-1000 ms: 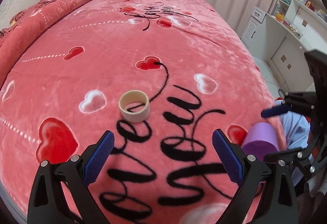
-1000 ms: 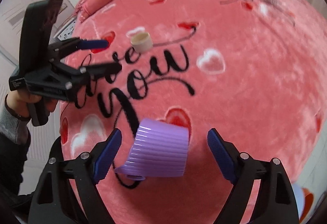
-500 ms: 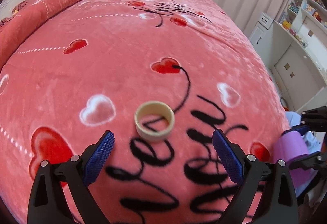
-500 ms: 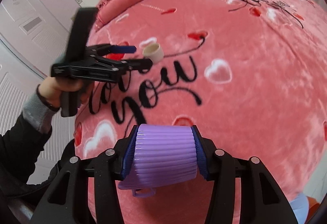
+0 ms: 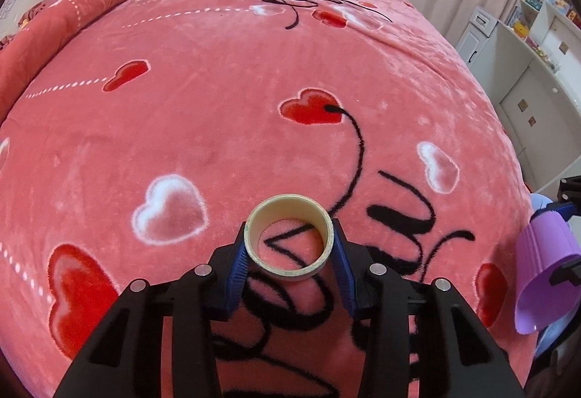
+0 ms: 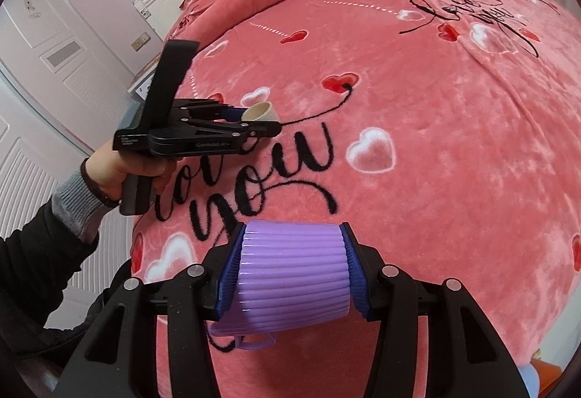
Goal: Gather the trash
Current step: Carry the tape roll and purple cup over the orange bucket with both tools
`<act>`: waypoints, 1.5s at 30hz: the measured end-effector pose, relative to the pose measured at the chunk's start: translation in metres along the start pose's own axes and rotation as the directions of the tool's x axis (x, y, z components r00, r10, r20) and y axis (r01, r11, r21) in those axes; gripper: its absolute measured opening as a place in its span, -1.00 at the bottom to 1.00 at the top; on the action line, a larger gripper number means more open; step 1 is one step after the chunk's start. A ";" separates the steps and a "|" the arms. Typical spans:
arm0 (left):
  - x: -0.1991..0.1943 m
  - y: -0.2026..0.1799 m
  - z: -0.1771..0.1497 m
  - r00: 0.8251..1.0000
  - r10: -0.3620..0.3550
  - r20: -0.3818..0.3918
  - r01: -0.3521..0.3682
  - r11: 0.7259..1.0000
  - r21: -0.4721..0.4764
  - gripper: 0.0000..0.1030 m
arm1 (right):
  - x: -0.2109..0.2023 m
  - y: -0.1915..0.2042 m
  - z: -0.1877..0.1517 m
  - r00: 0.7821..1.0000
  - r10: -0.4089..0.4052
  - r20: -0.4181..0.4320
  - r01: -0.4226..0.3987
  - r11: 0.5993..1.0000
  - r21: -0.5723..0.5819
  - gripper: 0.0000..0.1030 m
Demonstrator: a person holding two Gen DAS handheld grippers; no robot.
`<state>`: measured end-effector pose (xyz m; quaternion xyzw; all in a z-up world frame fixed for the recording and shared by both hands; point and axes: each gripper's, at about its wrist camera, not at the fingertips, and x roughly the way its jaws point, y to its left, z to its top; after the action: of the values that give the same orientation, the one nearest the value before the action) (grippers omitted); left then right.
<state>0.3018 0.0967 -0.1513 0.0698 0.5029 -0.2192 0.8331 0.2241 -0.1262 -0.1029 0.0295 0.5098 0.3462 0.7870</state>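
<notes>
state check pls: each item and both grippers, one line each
tape ring: upright on blanket, opening up, empty core, between left pads
purple ribbed cup: on its side, clamped across its ribbed wall
left gripper: jaws closing, pads at the ring's sides
right gripper: shut on the cup
blanket: spread flat over bed, folded back at far end

Our left gripper angles downward, jaws closing on a ring; our right gripper angles downward too, fingers clamped on a cup
</notes>
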 end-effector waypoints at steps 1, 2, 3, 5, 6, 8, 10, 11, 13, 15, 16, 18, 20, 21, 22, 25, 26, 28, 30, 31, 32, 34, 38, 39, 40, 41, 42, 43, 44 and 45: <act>-0.003 -0.003 -0.001 1.000 0.004 0.000 -0.004 1.000 0.007 -0.16 | 0.000 -0.001 -0.001 1.000 -0.002 0.000 0.002 1.000 0.000 -0.02; -0.003 -0.005 0.000 1.000 0.004 -0.001 -0.004 1.000 0.005 -0.16 | -0.001 -0.003 -0.002 1.000 -0.002 -0.001 0.002 1.000 0.003 -0.02; -0.007 -0.007 -0.001 1.000 0.001 -0.002 -0.001 1.000 0.002 -0.16 | -0.001 -0.004 -0.002 1.000 -0.001 -0.001 0.001 1.000 0.003 -0.02; -0.013 -0.013 -0.004 1.000 0.007 0.001 -0.007 1.000 0.002 -0.16 | -0.004 -0.006 -0.003 1.000 0.001 0.002 -0.001 1.000 -0.001 -0.02; -0.019 -0.018 -0.007 1.000 0.002 0.000 -0.002 1.000 0.006 -0.16 | -0.007 -0.005 -0.004 1.000 -0.001 0.006 0.001 1.000 -0.007 -0.02; -0.029 -0.029 -0.011 1.000 0.008 0.007 -0.008 1.000 0.018 -0.16 | -0.014 -0.003 -0.005 1.000 -0.002 0.016 0.003 1.000 -0.016 -0.02; -0.039 -0.039 -0.015 1.000 0.002 0.012 -0.002 1.000 0.021 -0.16 | -0.021 -0.001 -0.007 1.000 0.000 0.026 0.000 1.000 -0.026 -0.02; -0.045 -0.046 -0.018 1.000 0.003 0.016 -0.004 1.000 0.024 -0.16 | -0.027 0.003 -0.009 1.000 0.000 0.031 0.002 0.999 -0.039 -0.02; -0.056 -0.057 -0.023 1.000 -0.003 0.020 0.003 1.000 0.030 -0.16 | -0.035 0.008 -0.012 0.999 0.002 0.038 0.000 0.998 -0.057 -0.02; -0.066 -0.071 -0.028 1.000 0.003 0.027 -0.004 0.999 0.040 -0.16 | -0.043 0.014 -0.016 0.999 0.003 0.044 0.000 0.997 -0.074 -0.02; -0.071 -0.077 -0.032 1.000 -0.004 0.028 0.003 0.999 0.041 -0.16 | -0.049 0.017 -0.019 0.999 0.002 0.052 0.003 0.996 -0.085 -0.02; -0.080 -0.090 -0.036 0.999 -0.007 0.032 0.005 0.999 0.051 -0.16 | -0.059 0.020 -0.024 0.998 0.002 0.063 0.004 0.995 -0.098 -0.02; -0.089 -0.107 -0.041 0.999 -0.011 0.037 0.009 0.998 0.065 -0.16 | -0.070 0.024 -0.029 0.997 0.001 0.076 0.007 0.994 -0.113 -0.02; -0.094 -0.116 -0.044 0.999 -0.013 0.039 0.010 0.997 0.074 -0.16 | -0.077 0.026 -0.033 0.997 0.000 0.082 0.010 0.992 -0.123 -0.02; -0.096 -0.122 -0.046 0.999 -0.014 0.038 0.011 0.997 0.081 -0.16 | -0.084 0.028 -0.036 0.996 -0.001 0.086 0.013 0.991 -0.133 -0.02; -0.106 -0.143 -0.051 0.999 -0.014 0.044 0.009 0.994 0.108 -0.16 | -0.101 0.032 -0.044 0.994 -0.008 0.105 0.024 0.988 -0.149 -0.02; -0.109 -0.151 -0.052 0.999 -0.014 0.048 0.008 0.993 0.117 -0.16 | -0.109 0.032 -0.048 0.993 -0.011 0.117 0.029 0.988 -0.153 -0.02; -0.114 -0.163 -0.054 0.998 -0.014 0.055 0.007 0.991 0.133 -0.16 | -0.121 0.033 -0.054 0.991 -0.017 0.134 0.039 0.987 -0.159 -0.02; -0.118 -0.174 -0.054 0.998 -0.015 0.062 0.006 0.989 0.147 -0.16 | -0.133 0.033 -0.060 0.989 -0.022 0.149 0.047 0.985 -0.163 -0.02; -0.120 -0.181 -0.052 0.998 -0.017 0.063 0.007 0.987 0.160 -0.16 | -0.139 0.032 -0.063 0.987 -0.025 0.158 0.051 0.985 -0.164 -0.02; -0.121 -0.187 -0.052 0.998 -0.017 0.064 0.006 0.986 0.168 -0.16 | -0.144 0.031 -0.066 0.986 -0.027 0.164 0.054 0.985 -0.163 -0.02; -0.122 -0.200 -0.049 0.998 -0.020 0.066 0.007 0.981 0.192 -0.16 | -0.158 0.026 -0.073 0.982 -0.040 0.186 0.070 0.986 -0.154 -0.02; -0.120 -0.228 -0.038 0.997 -0.036 0.063 0.019 0.968 0.249 -0.16 | -0.185 0.008 -0.086 0.972 -0.065 0.224 0.092 0.989 -0.112 -0.02; -0.118 -0.237 -0.034 0.997 -0.043 0.061 0.025 0.963 0.269 -0.16 | -0.189 0.004 -0.088 0.971 -0.070 0.229 0.096 0.990 -0.105 -0.02; -0.116 -0.243 -0.031 0.997 -0.046 0.059 0.028 0.959 0.281 -0.16 | -0.198 -0.004 -0.093 0.967 -0.086 0.241 0.110 0.990 -0.089 -0.02; -0.113 -0.253 -0.026 0.997 -0.055 0.055 0.036 0.952 0.303 -0.16 | -0.206 -0.010 -0.096 0.963 -0.096 0.251 0.118 0.990 -0.075 -0.02; -0.110 -0.262 -0.021 0.997 -0.063 0.052 0.043 0.946 0.320 -0.16 | -0.211 -0.015 -0.099 0.961 -0.104 0.258 0.124 0.990 -0.063 -0.02; -0.108 -0.269 -0.018 0.996 -0.067 0.051 0.046 0.942 0.334 -0.16 | -0.217 -0.022 -0.103 0.957 -0.114 0.265 0.132 0.990 -0.050 -0.02; -0.105 -0.279 -0.012 0.996 -0.077 0.047 0.055 0.933 0.355 -0.16 | -0.226 -0.029 -0.108 0.952 -0.131 0.275 0.145 0.989 -0.034 -0.02; -0.103 -0.286 -0.009 0.995 -0.085 0.045 0.062 0.927 0.370 -0.16 | -0.234 -0.038 -0.113 0.947 -0.146 0.285 0.157 0.988 -0.014 -0.02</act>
<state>0.1291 -0.1261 -0.0365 0.1992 0.4300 -0.3428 0.8112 0.0945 -0.3243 0.0110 0.0251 0.3866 0.2862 0.8764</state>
